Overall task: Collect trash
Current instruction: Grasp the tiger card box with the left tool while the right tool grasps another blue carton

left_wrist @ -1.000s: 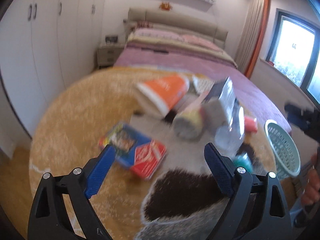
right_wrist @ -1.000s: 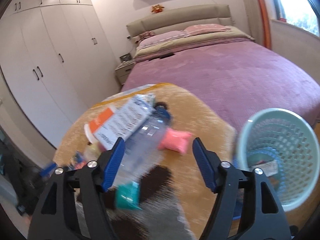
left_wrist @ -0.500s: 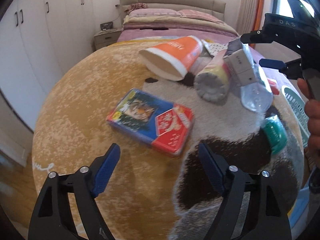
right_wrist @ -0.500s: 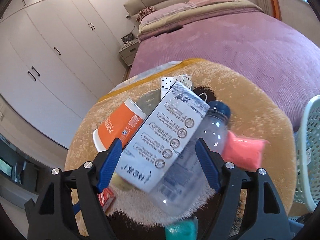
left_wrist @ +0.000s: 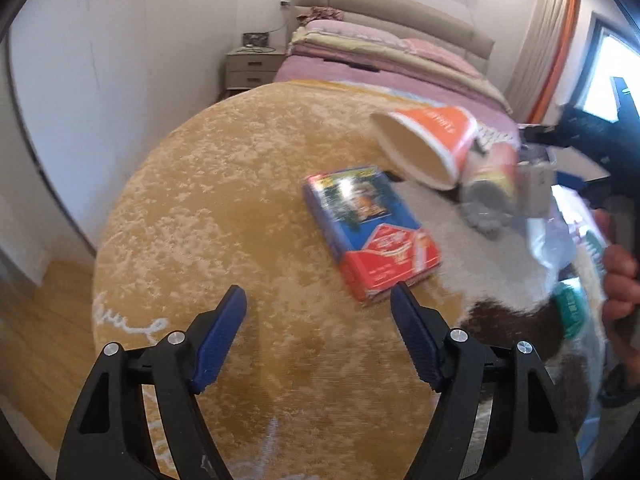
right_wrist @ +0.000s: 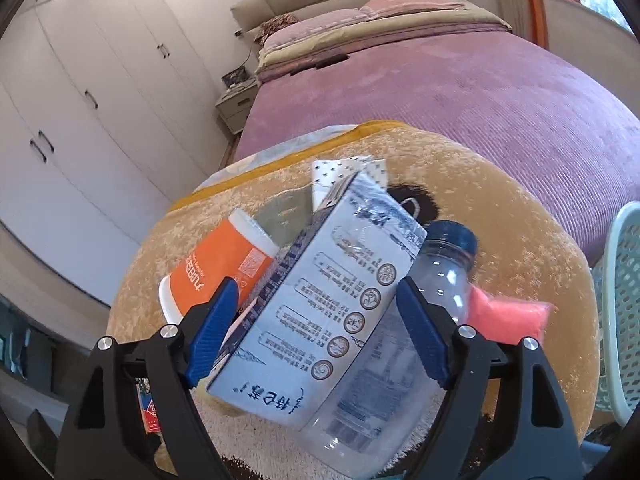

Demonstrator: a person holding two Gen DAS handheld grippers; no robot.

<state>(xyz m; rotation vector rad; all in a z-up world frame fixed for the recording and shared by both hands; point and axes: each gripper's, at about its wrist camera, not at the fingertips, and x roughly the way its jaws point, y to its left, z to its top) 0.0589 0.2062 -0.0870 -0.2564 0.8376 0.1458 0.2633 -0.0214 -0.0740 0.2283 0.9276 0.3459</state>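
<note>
Trash lies on a round tan rug (left_wrist: 224, 208). In the left wrist view a blue and red box (left_wrist: 370, 232) lies just ahead of my open, empty left gripper (left_wrist: 318, 312), with an orange paper cup (left_wrist: 428, 144) on its side behind it. In the right wrist view my right gripper (right_wrist: 316, 300) is open, its fingers on either side of a white carton (right_wrist: 320, 308) that lies over a clear plastic bottle (right_wrist: 416, 320). I cannot tell whether the pads touch the carton. The orange cup (right_wrist: 218, 264) is at its left and a pink packet (right_wrist: 504, 320) at its right.
A pale green mesh basket (right_wrist: 620, 312) stands at the right edge of the rug. A bed with a purple cover (right_wrist: 460, 84) is behind the rug, with white wardrobes (right_wrist: 80, 120) and a nightstand (left_wrist: 250, 68) to the left. A teal object (left_wrist: 572, 312) lies near the bottle.
My left gripper has swung left and down over the rug, so the blue and red box is now ahead at the right. My right gripper has closed in on the white carton.
</note>
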